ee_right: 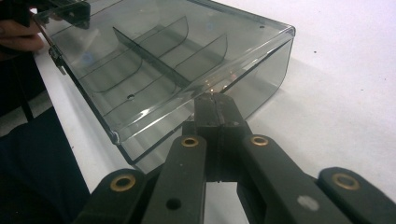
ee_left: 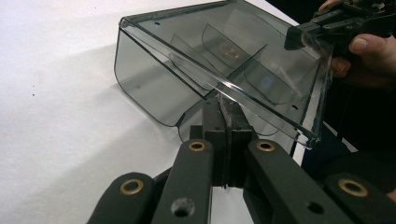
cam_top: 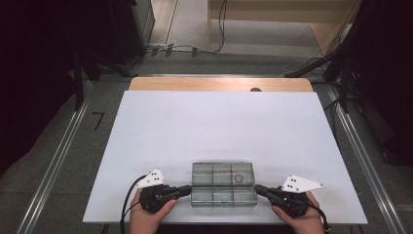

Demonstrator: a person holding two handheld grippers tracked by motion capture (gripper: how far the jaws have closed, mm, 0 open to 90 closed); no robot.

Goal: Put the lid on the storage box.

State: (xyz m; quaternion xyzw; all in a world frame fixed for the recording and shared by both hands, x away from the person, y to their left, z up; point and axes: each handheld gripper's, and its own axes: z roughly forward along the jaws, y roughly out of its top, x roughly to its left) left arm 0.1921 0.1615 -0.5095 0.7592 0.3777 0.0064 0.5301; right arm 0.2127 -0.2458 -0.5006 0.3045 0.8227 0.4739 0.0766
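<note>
Smoky grey box on my white table

I see a clear, grey-tinted plastic box (cam_top: pixel 223 184) with see-through dividers, and a small dark ring (cam_top: pixel 238 178) in one compartment of it. The table top (cam_top: pixel 204 126) under the box is plain white, with a light wooden edge (cam_top: pixel 219 84) beyond the box. Left of the box my left gripper (cam_top: pixel 187 190) is black with brass-coloured rivets and a white plate dotted black; right of the box my right gripper (cam_top: pixel 258 189) matches it.

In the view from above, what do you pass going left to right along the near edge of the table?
Left gripper → clear plastic box with compartments → right gripper, all on the white table.
</note>
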